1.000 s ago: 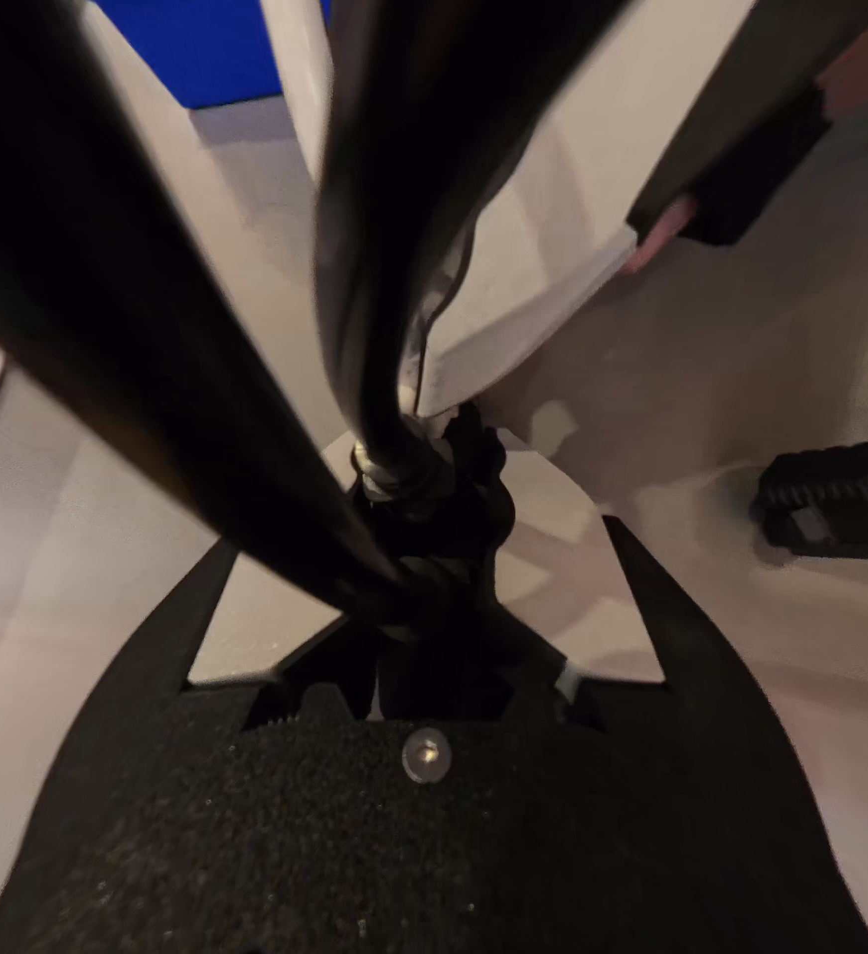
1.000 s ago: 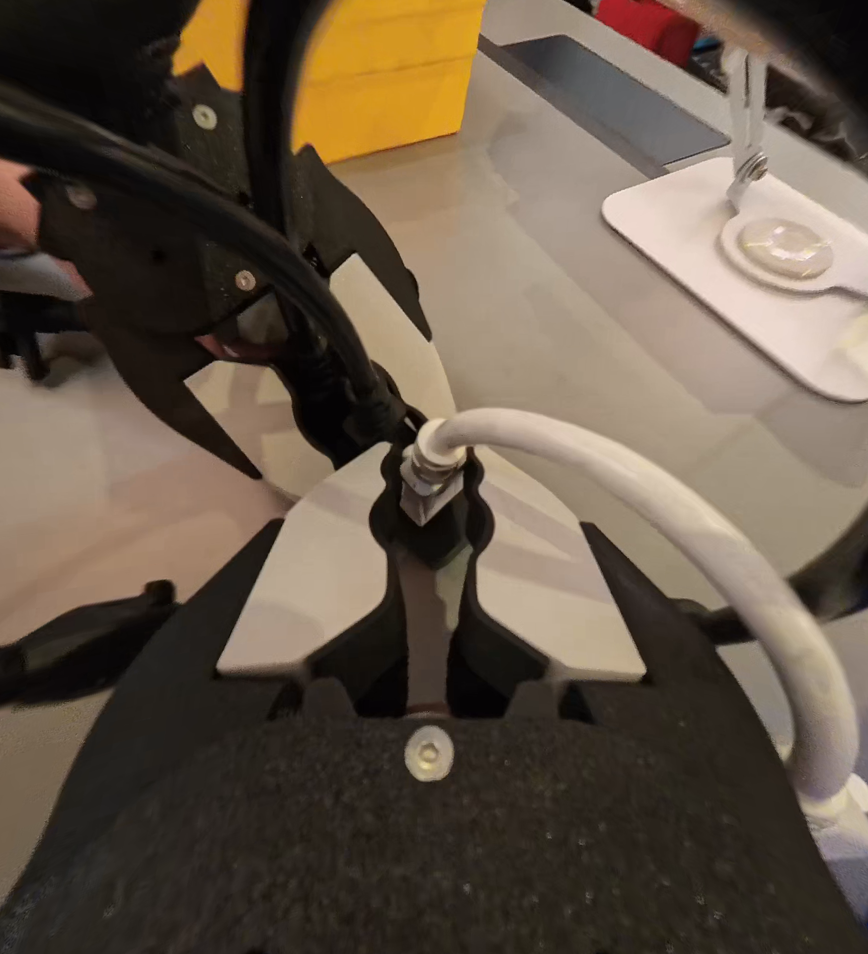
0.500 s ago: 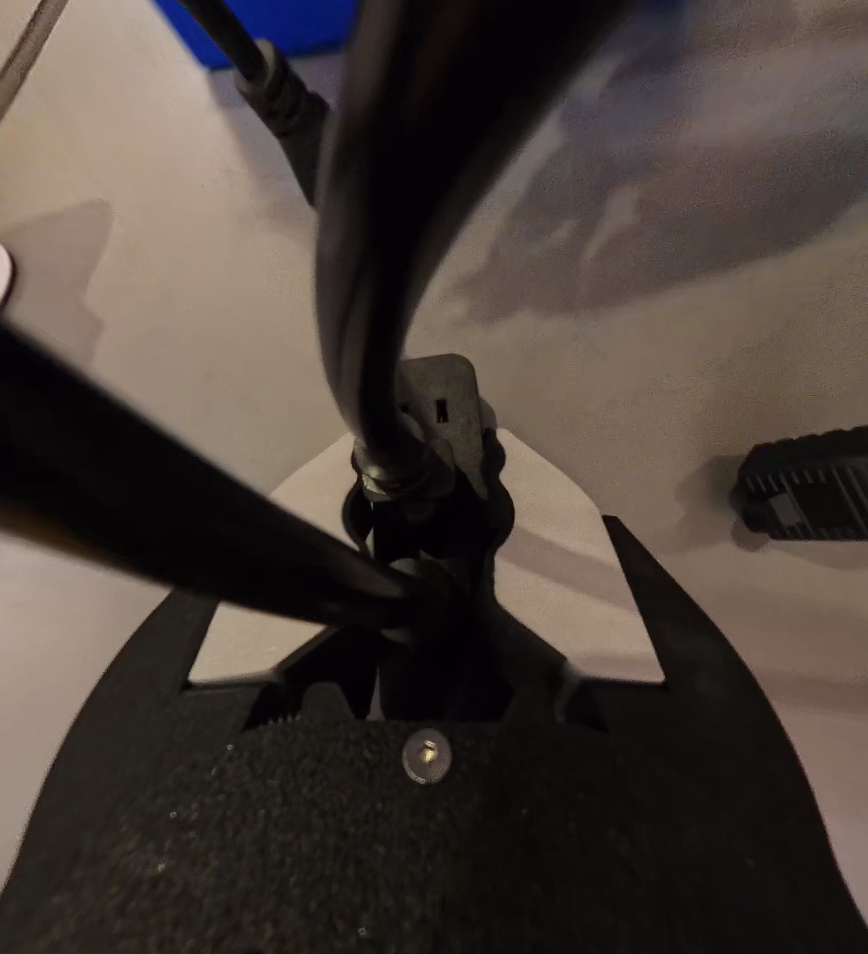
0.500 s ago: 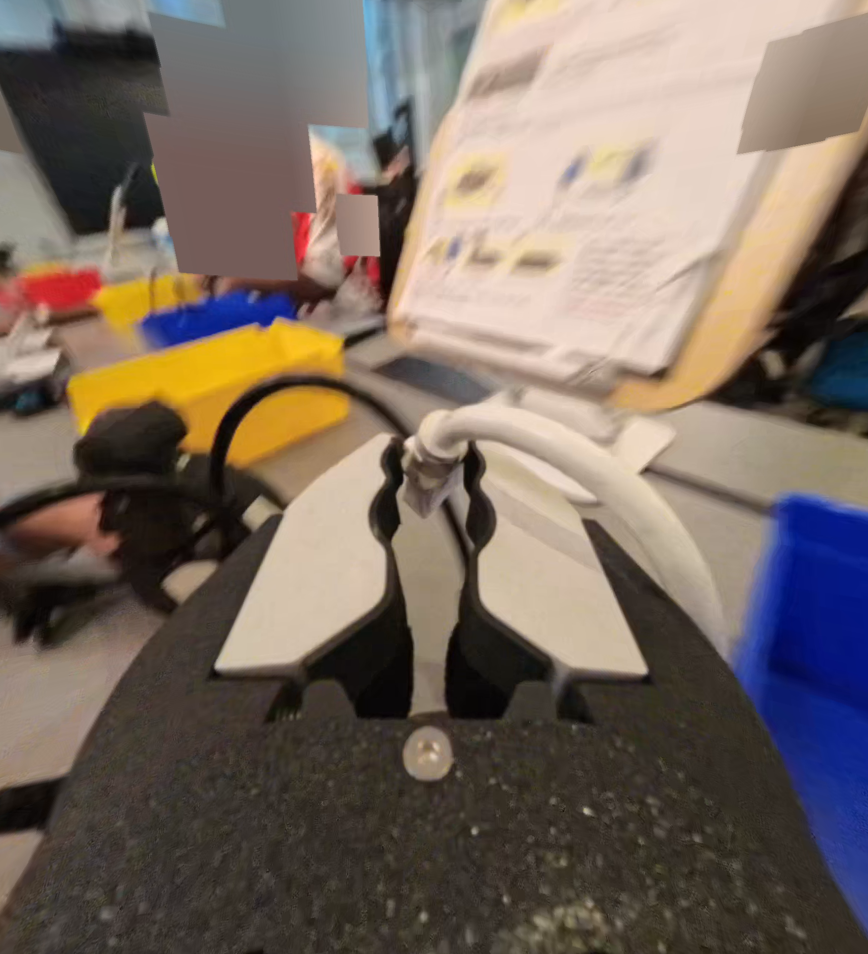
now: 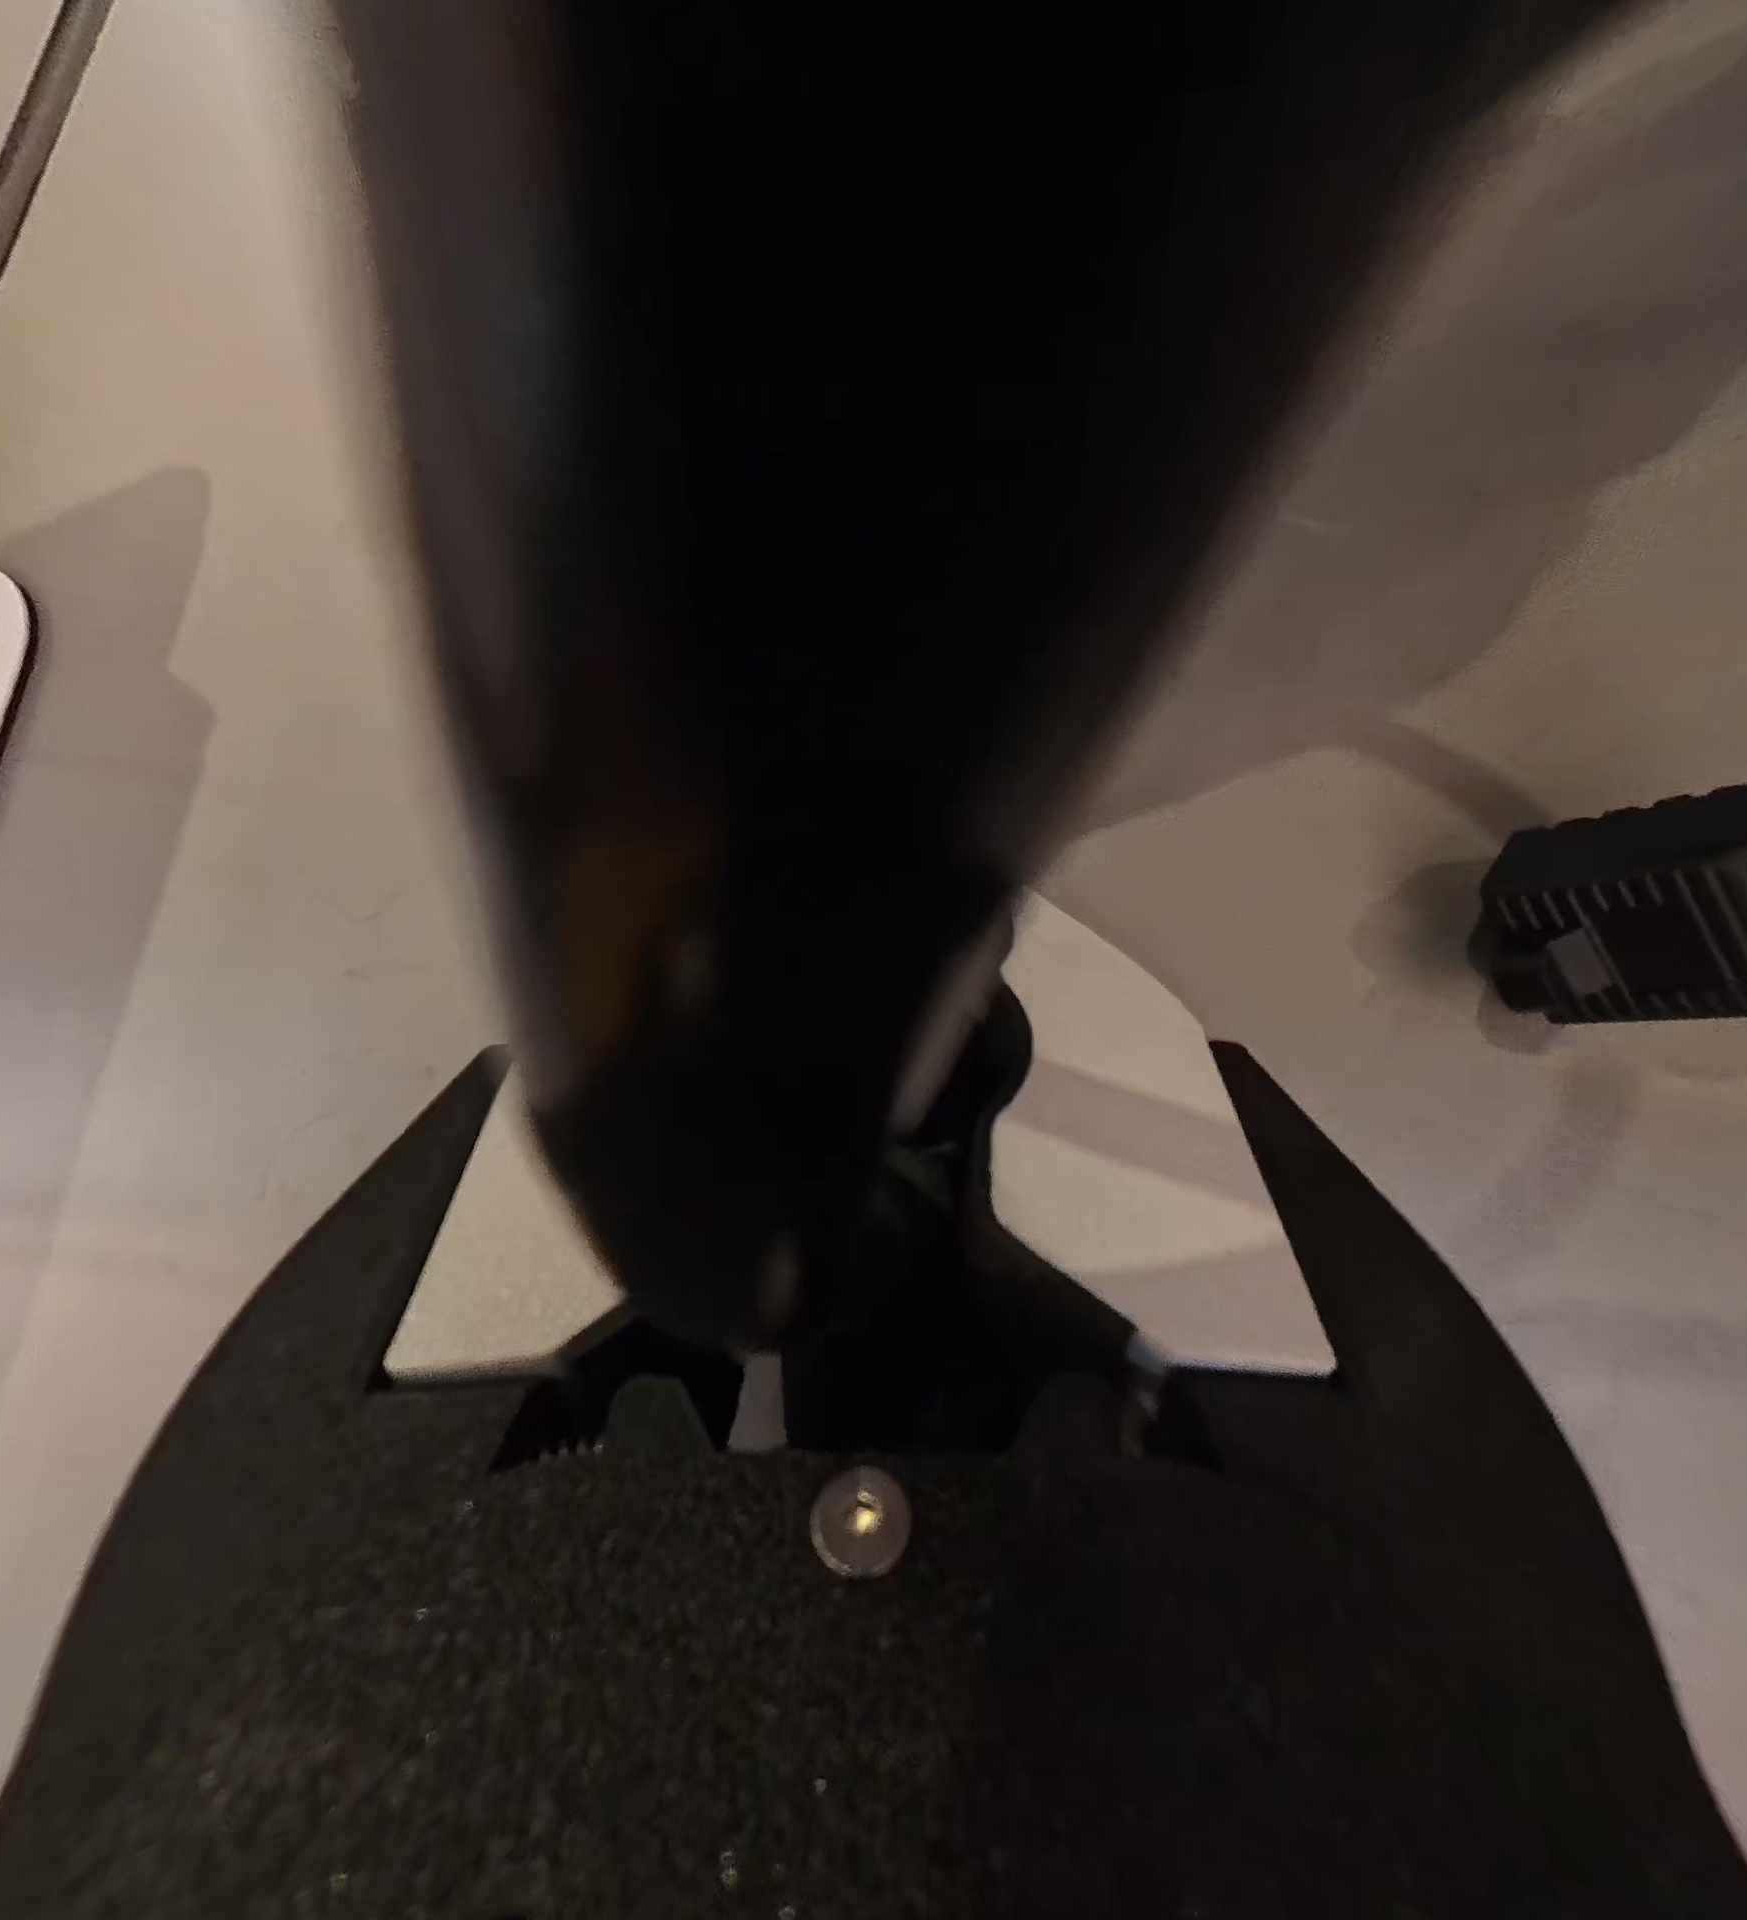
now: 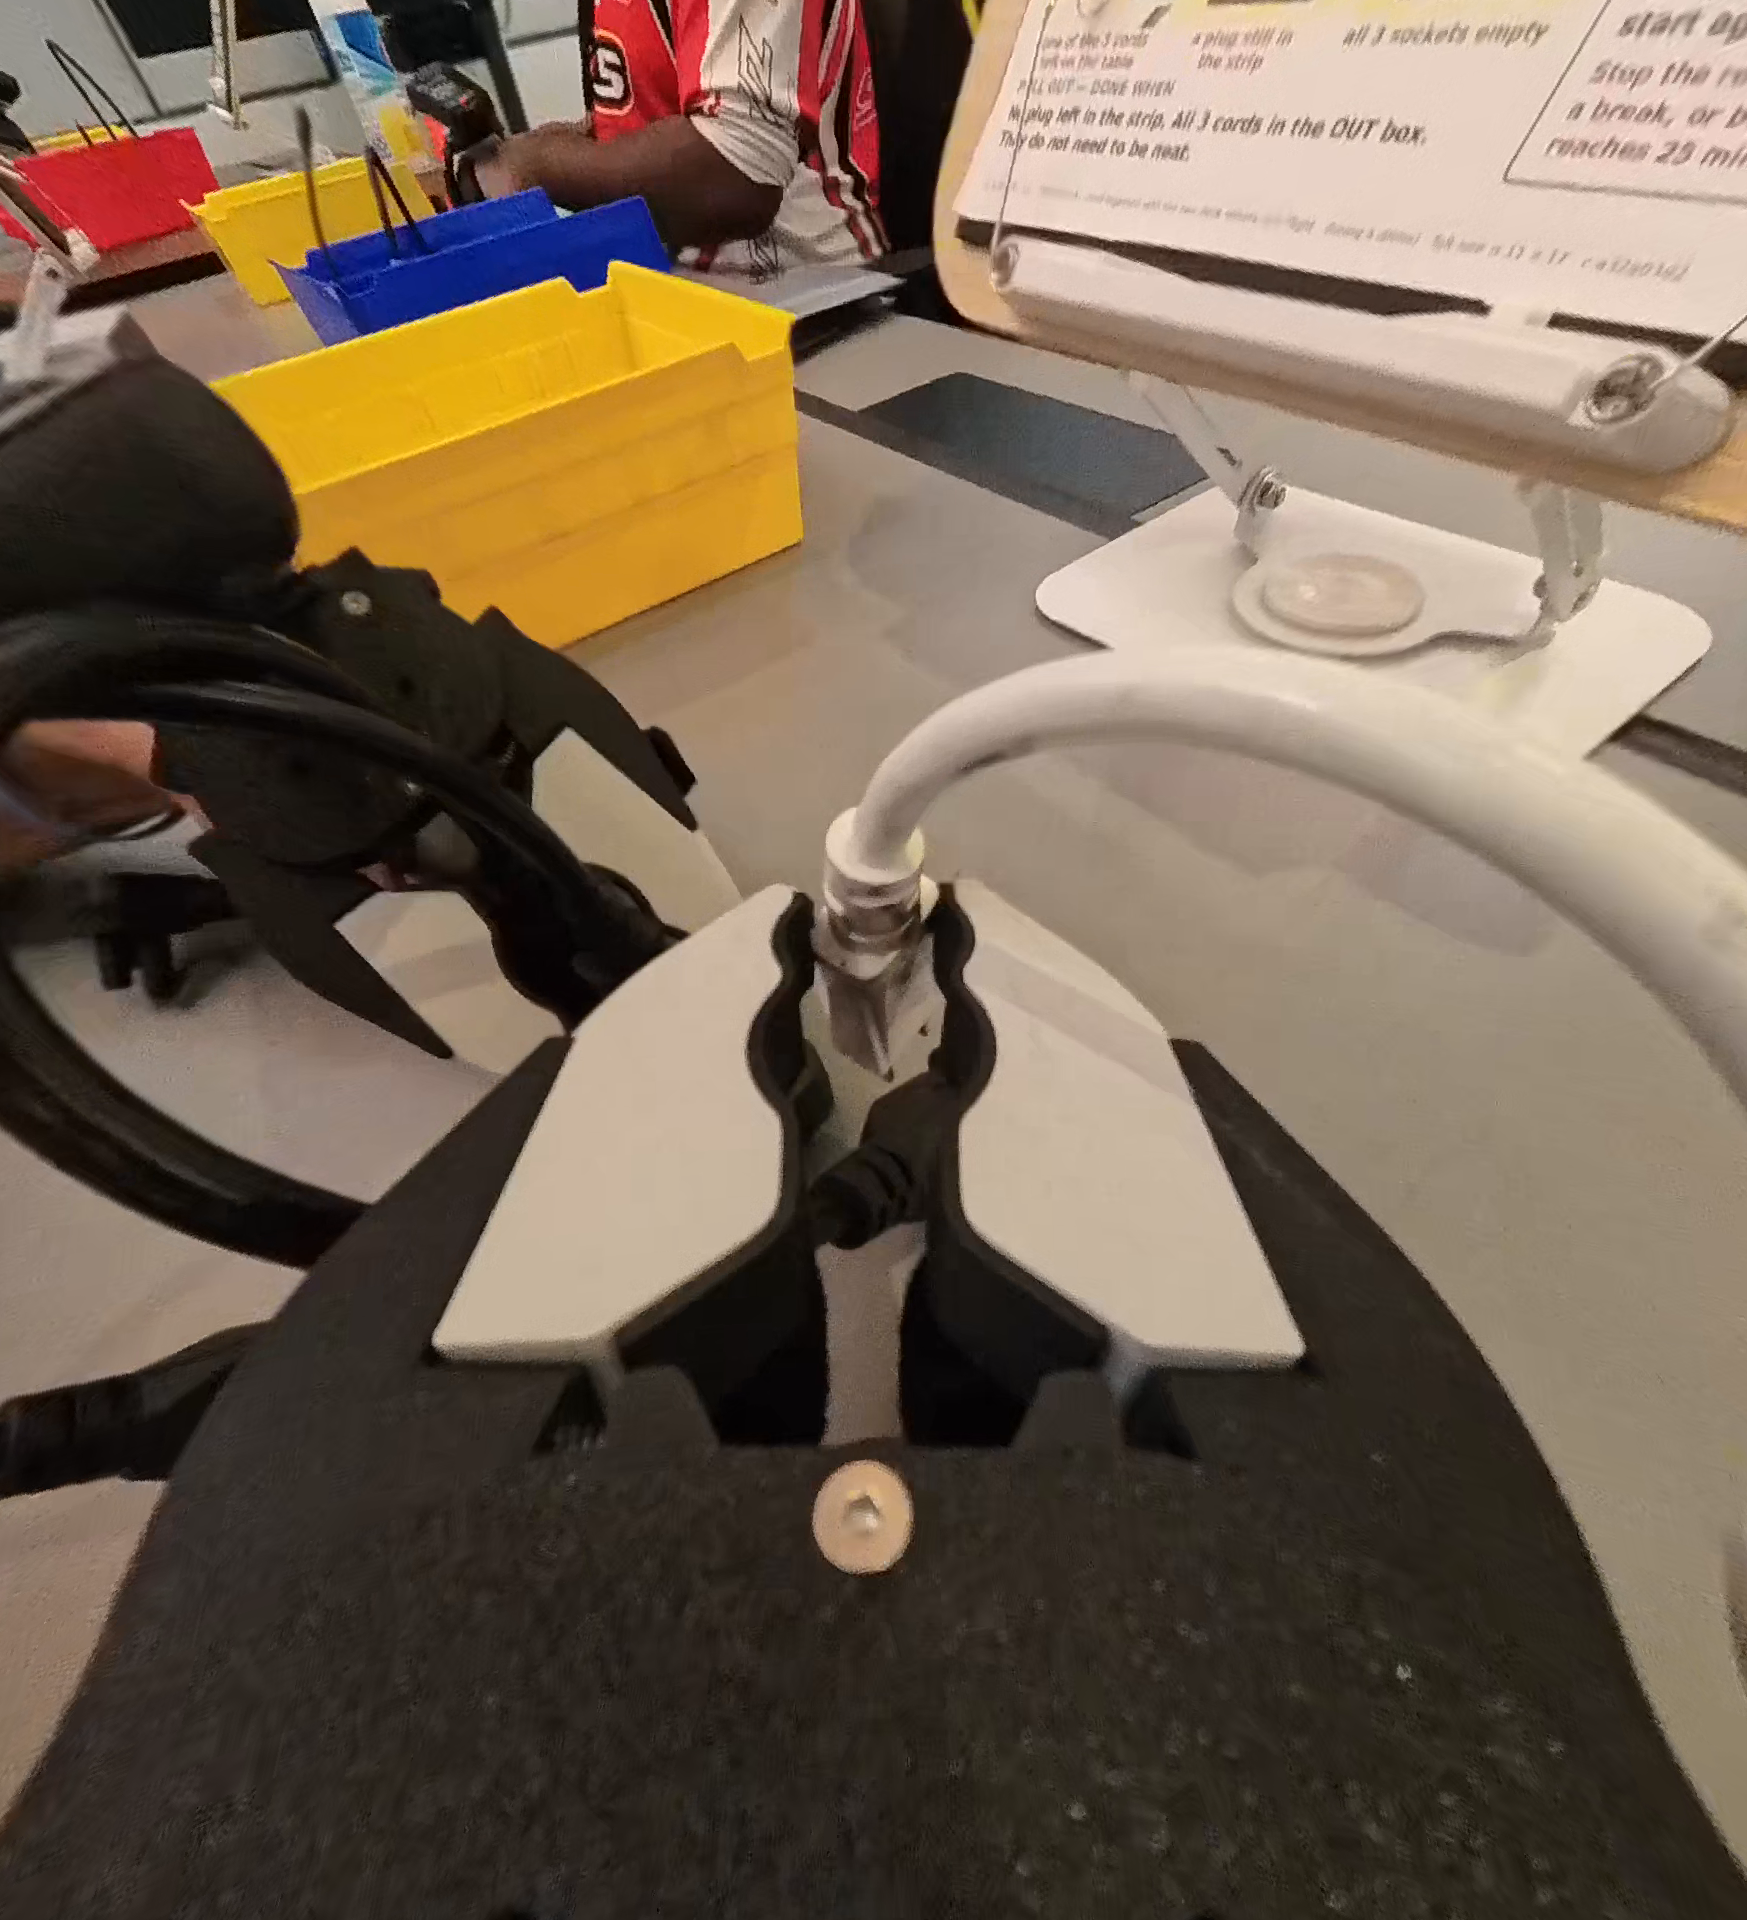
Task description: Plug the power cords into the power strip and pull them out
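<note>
Black cord loops at the far left of my right wrist view, running into my left gripper, whose fingers are pinched on the cord's end just left of my right gripper. In my left wrist view that cord is a dark blur covering the fingertips, with a ribbed black plug lying on the grey table to the right. My right gripper is clamped on the metal-collared end of a white cord, which arcs up and away to the right. Farther off stand a yellow bin, a blue bin, and to the right a white stand holding an instruction sheet.
</note>
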The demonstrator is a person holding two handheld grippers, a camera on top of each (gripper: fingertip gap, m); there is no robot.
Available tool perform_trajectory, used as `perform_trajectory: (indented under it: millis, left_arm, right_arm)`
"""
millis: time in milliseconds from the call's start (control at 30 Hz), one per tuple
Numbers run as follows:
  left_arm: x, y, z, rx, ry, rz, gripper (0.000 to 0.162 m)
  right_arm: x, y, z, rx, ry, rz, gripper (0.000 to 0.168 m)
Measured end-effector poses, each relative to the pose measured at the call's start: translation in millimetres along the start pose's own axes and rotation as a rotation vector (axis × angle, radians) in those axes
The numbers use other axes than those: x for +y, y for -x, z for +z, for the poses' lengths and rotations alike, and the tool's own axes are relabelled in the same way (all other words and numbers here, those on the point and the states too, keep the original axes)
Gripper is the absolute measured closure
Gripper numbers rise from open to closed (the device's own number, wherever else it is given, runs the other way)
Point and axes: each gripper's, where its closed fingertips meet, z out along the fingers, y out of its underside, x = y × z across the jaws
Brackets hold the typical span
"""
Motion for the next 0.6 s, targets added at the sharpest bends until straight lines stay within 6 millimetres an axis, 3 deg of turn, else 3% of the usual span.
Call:
perform_trajectory:
  millis: [167, 333, 500, 600]
  left_arm:
    - [0, -1, -3, -0.048, -0.007, 0.037, 0.121]
    - [9, 1, -13, -0.067, 0.064, -0.020, 0.109]
    - [2, 0, -29, -0.140, 0.110, -0.026, 0.109]
    - [8, -3, -39, -0.167, 0.172, -0.024, 0.112]
  right_arm:
    - [22, 5, 6, -0.026, 0.061, -0.041, 0.146]
    - [25, 8, 5, -0.020, 0.082, -0.083, 0.147]
    - [28, -1, -2, -0.033, 0.072, -0.053, 0.146]
    - [31, -2, -8, -0.056, 0.062, -0.035, 0.146]
